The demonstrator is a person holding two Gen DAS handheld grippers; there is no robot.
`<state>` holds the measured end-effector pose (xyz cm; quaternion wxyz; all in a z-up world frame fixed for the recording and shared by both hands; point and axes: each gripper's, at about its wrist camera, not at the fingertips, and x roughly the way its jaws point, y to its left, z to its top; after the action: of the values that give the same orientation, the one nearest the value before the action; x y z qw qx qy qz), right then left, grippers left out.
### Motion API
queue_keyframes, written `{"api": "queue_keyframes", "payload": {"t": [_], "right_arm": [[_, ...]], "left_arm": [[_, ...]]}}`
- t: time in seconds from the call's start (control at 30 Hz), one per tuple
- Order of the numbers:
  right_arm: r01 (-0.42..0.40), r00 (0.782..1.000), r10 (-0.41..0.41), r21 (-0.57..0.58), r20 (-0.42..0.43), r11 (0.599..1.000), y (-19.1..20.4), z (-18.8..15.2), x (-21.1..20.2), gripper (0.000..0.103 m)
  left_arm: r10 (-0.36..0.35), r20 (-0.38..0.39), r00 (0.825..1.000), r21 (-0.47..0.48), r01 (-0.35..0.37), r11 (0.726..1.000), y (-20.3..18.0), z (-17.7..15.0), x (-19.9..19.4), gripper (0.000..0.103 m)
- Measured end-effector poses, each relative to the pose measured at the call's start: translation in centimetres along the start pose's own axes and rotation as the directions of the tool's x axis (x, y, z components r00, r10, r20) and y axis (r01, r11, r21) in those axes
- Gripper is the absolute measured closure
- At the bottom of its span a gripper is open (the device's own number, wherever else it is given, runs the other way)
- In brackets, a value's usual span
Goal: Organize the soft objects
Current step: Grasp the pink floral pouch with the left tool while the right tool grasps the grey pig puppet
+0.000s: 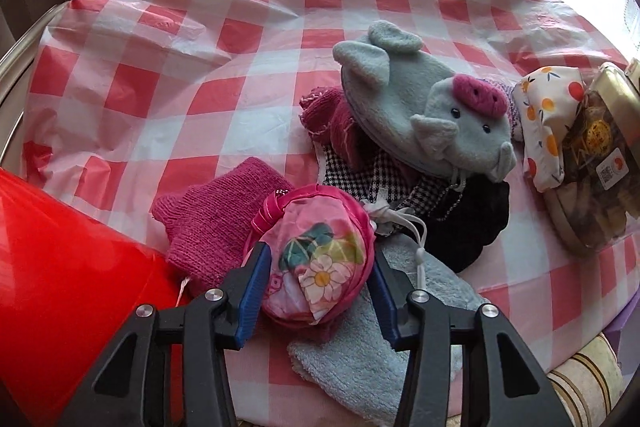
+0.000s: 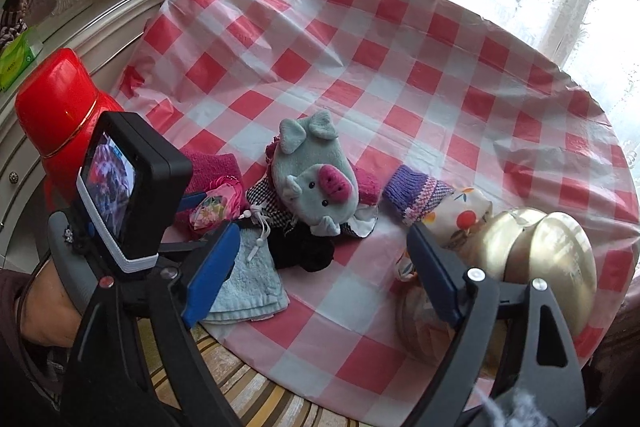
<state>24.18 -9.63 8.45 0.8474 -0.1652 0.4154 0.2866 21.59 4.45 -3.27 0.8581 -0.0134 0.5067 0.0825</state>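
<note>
Floral pouch between fingers of left tool, on towel. Knit cloth left of it, bucket further left. Pig plush ahead on pile; jar far right on counter.

Nothing legible anywhere. On the clear jar with the gold lid: a round gold emblem and a small white sticker bearing a code-like square and a red mark, characters too small to read. On the green packet beside the table: a pale logo, unreadable.
</note>
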Motion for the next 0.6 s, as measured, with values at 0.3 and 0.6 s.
{"api": "queue_keyframes", "payload": {"t": [0.3, 0.6], "right_arm": [[-0.021, 0.999, 0.021, -0.014, -0.044, 1.000, -0.5, 0.5, 4.4, 0.016], [-0.029, 0.997, 0.024, -0.070, -0.080, 0.997, 0.3, 1.5, 8.4, 0.016]], "left_arm": [[-0.124, 0.131, 0.984, -0.055, 0.132, 0.990, 0.5, -0.5, -3.0, 0.066], [-0.180, 0.202, 0.963, -0.111, 0.205, 0.972, 0.8, -2.5, -6.1, 0.066]]}}
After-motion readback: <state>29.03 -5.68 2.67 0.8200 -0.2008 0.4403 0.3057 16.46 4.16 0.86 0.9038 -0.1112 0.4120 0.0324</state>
